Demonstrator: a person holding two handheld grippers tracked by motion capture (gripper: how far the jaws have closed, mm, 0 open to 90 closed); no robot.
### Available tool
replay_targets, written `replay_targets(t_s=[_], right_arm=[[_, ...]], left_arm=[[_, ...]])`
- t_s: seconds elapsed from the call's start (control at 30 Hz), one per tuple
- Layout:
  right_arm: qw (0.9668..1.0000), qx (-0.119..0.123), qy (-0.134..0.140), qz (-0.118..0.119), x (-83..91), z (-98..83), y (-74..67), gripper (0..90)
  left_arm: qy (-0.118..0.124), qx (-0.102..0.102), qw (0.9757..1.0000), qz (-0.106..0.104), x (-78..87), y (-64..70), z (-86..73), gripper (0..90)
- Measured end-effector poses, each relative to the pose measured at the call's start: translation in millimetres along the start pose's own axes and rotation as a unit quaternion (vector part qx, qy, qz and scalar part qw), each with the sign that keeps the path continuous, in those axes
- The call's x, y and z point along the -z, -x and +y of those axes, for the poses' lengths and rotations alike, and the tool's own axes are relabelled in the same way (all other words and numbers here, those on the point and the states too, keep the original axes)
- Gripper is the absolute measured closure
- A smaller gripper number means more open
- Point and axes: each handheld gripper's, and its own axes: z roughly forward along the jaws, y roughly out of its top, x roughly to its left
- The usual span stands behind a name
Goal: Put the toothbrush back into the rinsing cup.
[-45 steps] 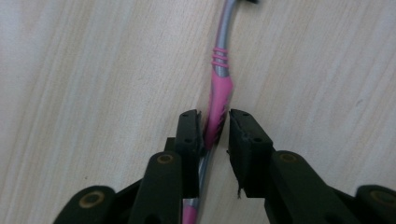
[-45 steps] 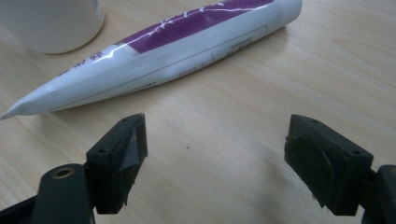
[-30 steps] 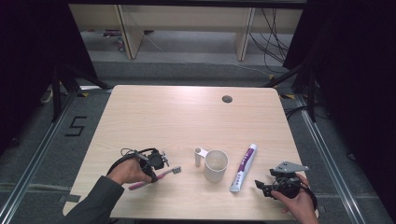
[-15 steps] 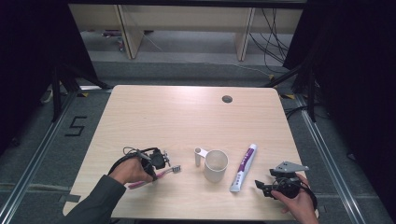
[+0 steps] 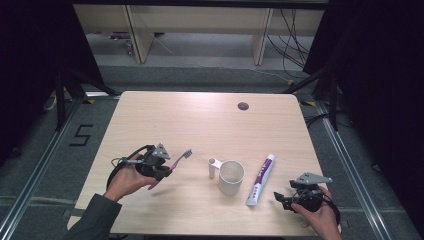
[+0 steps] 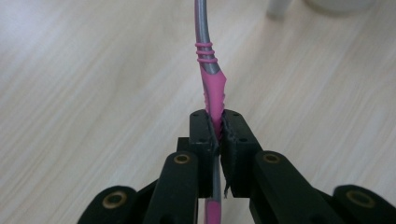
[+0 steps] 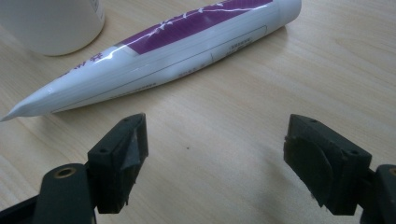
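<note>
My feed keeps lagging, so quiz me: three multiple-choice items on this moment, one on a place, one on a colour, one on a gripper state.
1. Where does the toothpaste tube lie?
A. inside the cup
B. on the table between the cup and the right gripper
C. at the table's far edge

2. What colour is the toothbrush handle at the grip?
A. pink
B. green
C. yellow

3. What state is the left gripper in?
A. open, holding nothing
B. shut on the tube
C. shut on the toothbrush

Answers: 1 B, the high view shows the tube flat beside the cup. 2 A, pink rubber shows between the fingers. 3 C, both pads pinch the handle.
</note>
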Motion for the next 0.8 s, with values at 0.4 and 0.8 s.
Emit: replay_targets(t_s=[0.4, 0.8], right_arm=[[0.9999, 0.01, 0.006, -0.006, 0.2, 0.1, 2.6, 22.7], [0.9999, 0.014, 0.007, -0.006, 0.9, 0.3, 3.1, 22.7]], left_arm=[[0.198, 0.087, 0.9758, -0.03, 1.0, 8.7, -1.7, 82.9], [0.301, 0.088, 0.9496, 0.006, -1.9, 22.9, 14.5, 82.9]])
